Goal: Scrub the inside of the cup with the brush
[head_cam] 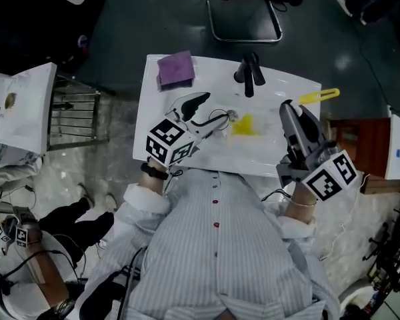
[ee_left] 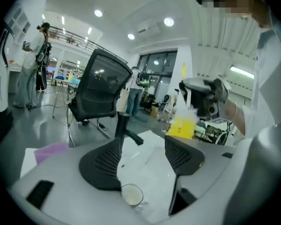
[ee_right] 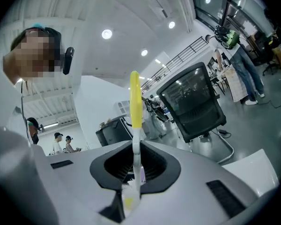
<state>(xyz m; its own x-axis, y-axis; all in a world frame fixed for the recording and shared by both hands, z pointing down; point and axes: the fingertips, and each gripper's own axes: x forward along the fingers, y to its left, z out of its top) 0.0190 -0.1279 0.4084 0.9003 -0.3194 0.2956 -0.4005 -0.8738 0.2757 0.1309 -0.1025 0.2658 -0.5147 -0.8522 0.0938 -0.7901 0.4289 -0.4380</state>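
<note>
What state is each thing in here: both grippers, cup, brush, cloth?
left gripper: open, fingers apart either side of the cup.
cup: between those fingers, not pinched.
right gripper: shut on the brush.
brush: gripped, yellow handle sticking out ahead.
purple cloth: lying loose on the table's far corner.

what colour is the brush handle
The brush handle is yellow, white lower down; clearest in the right gripper view.
</note>
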